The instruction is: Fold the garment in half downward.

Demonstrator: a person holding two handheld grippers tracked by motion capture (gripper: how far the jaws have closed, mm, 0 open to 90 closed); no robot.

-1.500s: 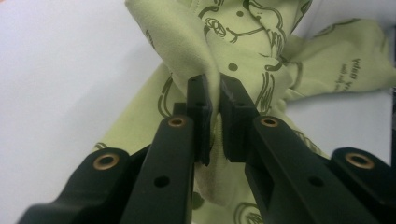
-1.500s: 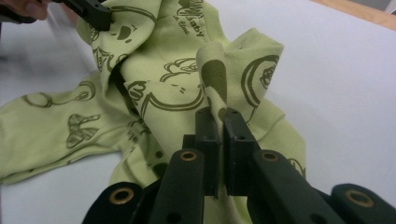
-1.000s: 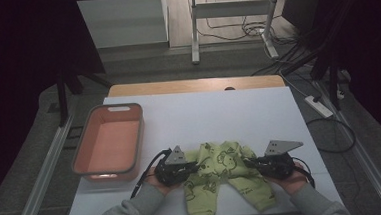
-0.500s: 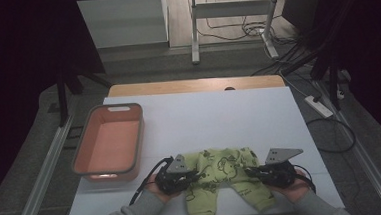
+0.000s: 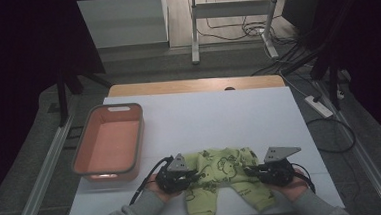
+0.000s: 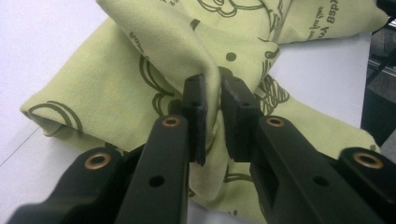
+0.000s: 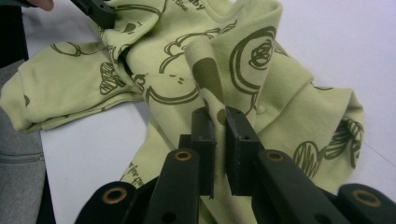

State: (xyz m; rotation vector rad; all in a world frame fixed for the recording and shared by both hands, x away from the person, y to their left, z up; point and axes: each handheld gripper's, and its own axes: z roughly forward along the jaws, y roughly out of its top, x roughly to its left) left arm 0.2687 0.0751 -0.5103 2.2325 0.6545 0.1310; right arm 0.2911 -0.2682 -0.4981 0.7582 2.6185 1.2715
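A light green baby garment (image 5: 223, 169) with dark cartoon prints lies crumpled near the table's front edge, its two legs pointing toward me. My left gripper (image 5: 195, 177) pinches a raised fold at the garment's left side (image 6: 154, 60); the cloth sits between the black pads (image 6: 195, 100). At the right side my right gripper (image 5: 251, 172) holds another fold (image 7: 219, 70) between its pads (image 7: 237, 128). Both pairs of jaws have just eased slightly apart, with cloth still caught between them. The left gripper's jaw tip (image 7: 98, 11) shows far off on the cloth in the right gripper view.
An orange-pink basket (image 5: 109, 110) stands empty on the left of the white table (image 5: 214, 118). A wooden strip runs along the table's far edge. Cables and metal stands cover the floor beyond.
Both hands have edged slightly toward the near edge, and the garment's top part now lies lower and flatter between the grippers.
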